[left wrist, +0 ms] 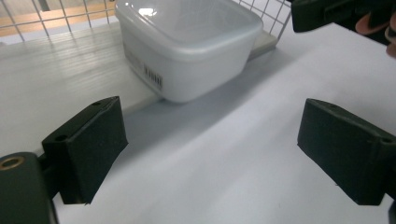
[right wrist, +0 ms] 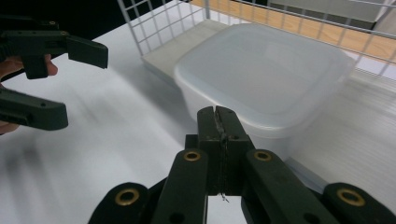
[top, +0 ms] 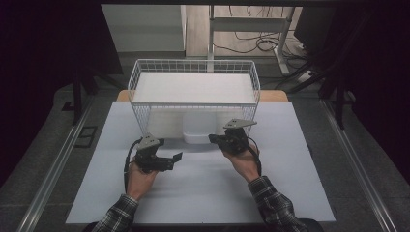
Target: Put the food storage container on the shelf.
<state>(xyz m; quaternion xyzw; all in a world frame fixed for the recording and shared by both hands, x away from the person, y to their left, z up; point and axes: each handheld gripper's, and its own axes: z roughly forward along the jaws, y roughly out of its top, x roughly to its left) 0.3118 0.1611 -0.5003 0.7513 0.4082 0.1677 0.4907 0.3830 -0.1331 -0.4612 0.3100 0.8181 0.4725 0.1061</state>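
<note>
Room: dark; cables on floor behind the white surface (top: 203,193).
Basket: white wire basket (top: 193,87) at far side of surface, front side open; pale board (right wrist: 173,51) as its floor.
Container: translucent lidded plastic container (top: 197,128) at basket's front edge, partly on the board; barcode label on one side.
Left hand-held gripper (top: 176,157): released, jaws wide apart w/ nothing between; low over surface, pointing twd container, near but apart from it.
Right hand-held gripper (right wrist: 218,119): clenched, jaws pressed together on nothing; tips just beside container's near wall; contact can't be told.
Hands: plaid sleeves (top: 273,203) enter from bottom edge.
</note>
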